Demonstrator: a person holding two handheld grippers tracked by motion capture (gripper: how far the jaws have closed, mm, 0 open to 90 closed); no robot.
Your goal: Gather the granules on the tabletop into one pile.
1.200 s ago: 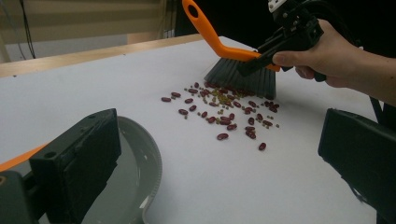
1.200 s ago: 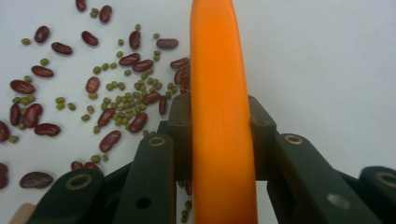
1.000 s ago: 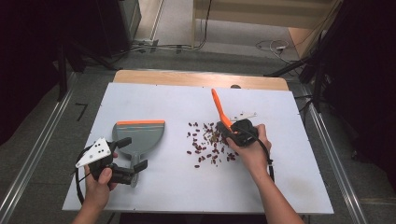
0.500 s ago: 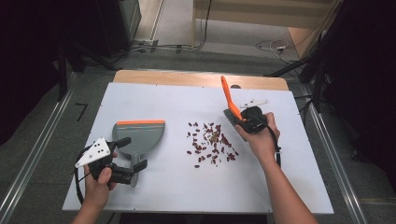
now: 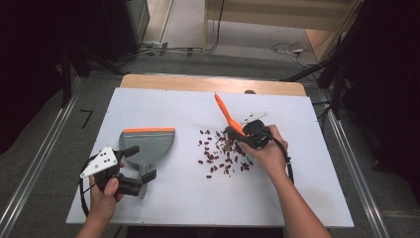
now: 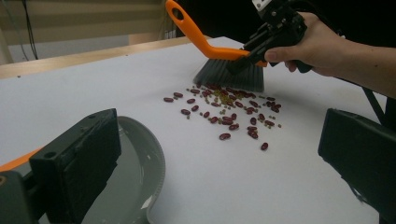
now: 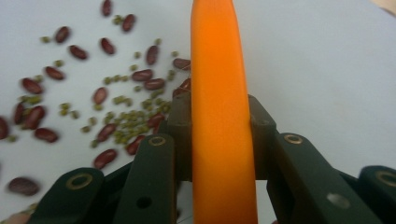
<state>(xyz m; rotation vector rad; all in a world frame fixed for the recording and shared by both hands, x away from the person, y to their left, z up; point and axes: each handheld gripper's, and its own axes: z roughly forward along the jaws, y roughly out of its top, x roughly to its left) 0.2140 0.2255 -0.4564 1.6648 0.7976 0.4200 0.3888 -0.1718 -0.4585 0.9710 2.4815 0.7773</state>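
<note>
The brush [image 5: 229, 117] is clamped in the right tongs [image 5: 243, 135] at the far right of the beans [image 5: 221, 153]. The dustpan [image 5: 147, 147], left of the beans, has its handle gripped by the left tongs [image 5: 141, 179]. Short, low strokes leftward are advised, so beans are not scattered across the bench [image 5: 297, 188].

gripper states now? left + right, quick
Left gripper: closed on the grey dustpan by its handle.
Right gripper: closed on the orange brush, bristles down at the beans.
</note>
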